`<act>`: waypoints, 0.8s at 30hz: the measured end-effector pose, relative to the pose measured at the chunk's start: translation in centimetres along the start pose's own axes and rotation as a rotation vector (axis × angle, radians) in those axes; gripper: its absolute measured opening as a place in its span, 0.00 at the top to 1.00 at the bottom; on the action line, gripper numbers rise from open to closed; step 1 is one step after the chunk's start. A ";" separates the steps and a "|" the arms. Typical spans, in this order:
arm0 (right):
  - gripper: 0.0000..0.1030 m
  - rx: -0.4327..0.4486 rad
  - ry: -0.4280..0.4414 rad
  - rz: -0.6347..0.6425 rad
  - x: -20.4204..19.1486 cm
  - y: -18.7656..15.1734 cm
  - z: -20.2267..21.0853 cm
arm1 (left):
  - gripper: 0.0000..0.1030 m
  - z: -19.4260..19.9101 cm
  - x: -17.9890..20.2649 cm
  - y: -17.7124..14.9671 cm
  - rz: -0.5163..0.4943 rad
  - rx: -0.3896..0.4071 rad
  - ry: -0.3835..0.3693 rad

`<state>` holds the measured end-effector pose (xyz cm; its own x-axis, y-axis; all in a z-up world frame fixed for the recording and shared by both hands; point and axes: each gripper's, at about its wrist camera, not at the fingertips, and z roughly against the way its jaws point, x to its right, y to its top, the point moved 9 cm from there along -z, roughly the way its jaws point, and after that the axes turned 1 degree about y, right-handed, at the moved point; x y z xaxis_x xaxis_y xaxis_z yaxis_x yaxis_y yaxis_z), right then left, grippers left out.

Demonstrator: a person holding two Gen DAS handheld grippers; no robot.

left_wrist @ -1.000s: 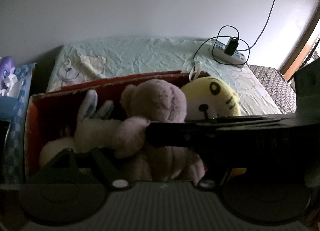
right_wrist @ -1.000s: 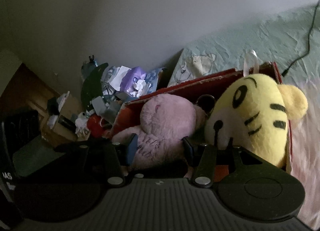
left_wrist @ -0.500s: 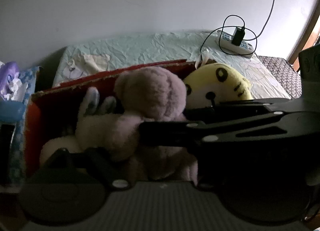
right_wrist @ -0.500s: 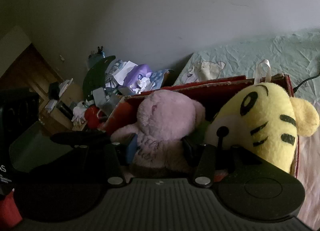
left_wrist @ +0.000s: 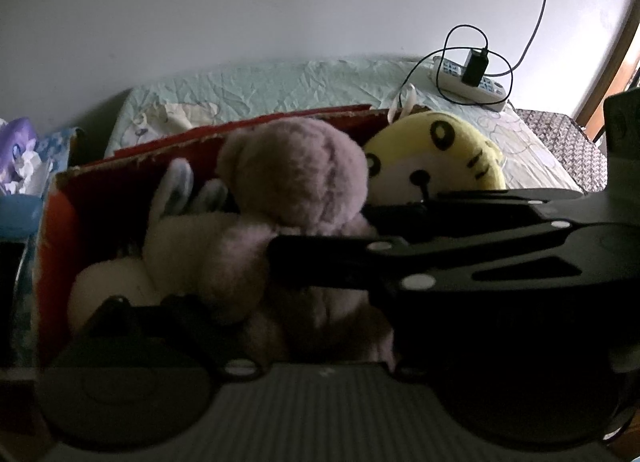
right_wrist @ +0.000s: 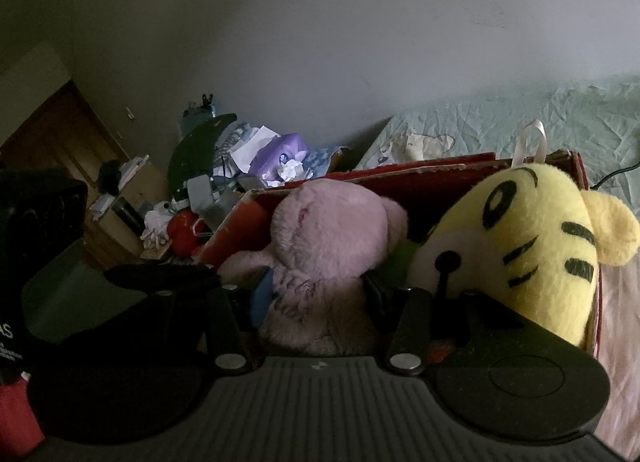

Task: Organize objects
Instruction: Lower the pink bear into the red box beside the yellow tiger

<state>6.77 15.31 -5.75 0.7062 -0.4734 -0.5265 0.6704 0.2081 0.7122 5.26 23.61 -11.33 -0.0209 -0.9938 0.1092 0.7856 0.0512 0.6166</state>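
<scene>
The right gripper (right_wrist: pixel 316 294) grasps the bear (right_wrist: pixel 328 250), one finger (right_wrist: pixel 260 294) on each flank of its torso. Against the frames of the preceding second, the bear's head now sits higher above the box's (left_wrist: pixel 56 221) rim in the left wrist view, and the right gripper's black body (left_wrist: pixel 460 262) has swung further across that view. Judgement: the bear is being lifted or re-seated inside the box, so the placing step is not finished. The bear stands roughly at mid-length of the box, between the rabbit (left_wrist: pixel 176 238) toward the box's left end and the tiger (right_wrist: pixel 520 246) at its right end, and touches both. Its long axis runs near vertical, head up, with a slight lean toward the left end; in the right wrist view the back of the head faces the camera, so the face probably points at the box's far wall and the bed (left_wrist: pixel 280 85) behind it. The tiger's head tilts, with its face toward the near side. The left gripper (left_wrist: pixel 248 318) sits low at the near wall against the bear's lower body; whether its jaws are released or clenched cannot be told in this dim light.
</scene>
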 end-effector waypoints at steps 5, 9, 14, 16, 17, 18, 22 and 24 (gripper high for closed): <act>0.52 0.003 -0.008 0.010 0.0 0.1 -0.2 | 0.16 -0.1 0.0 -0.2 0.004 0.011 -0.004; 0.52 0.005 -0.012 0.013 0.1 0.1 -0.2 | 0.16 -0.2 0.0 -0.4 0.008 0.018 -0.003; 0.51 0.010 -0.014 0.015 0.2 0.1 -0.1 | 0.16 -0.4 0.0 -0.4 0.011 0.027 0.001; 0.51 0.011 -0.014 0.015 0.2 0.1 0.0 | 0.16 -0.4 0.0 -0.4 0.012 0.029 0.002; 0.51 0.011 -0.014 0.015 0.2 0.1 0.0 | 0.16 -0.4 -0.1 -0.3 0.012 0.031 0.003; 0.51 0.011 -0.014 0.015 0.2 0.1 0.0 | 0.16 -0.4 -0.1 -0.3 0.013 0.032 0.004; 0.51 0.012 -0.014 0.016 0.3 0.2 0.0 | 0.16 -0.4 0.0 -0.4 0.012 0.043 0.012; 0.51 0.011 -0.014 0.017 0.3 0.1 0.0 | 0.16 -0.4 0.0 -0.5 0.015 0.049 0.010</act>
<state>7.04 15.18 -5.78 0.7139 -0.4820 -0.5080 0.6559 0.2064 0.7260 5.13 23.57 -11.90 -0.0033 -0.9938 0.1110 0.7548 0.0703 0.6522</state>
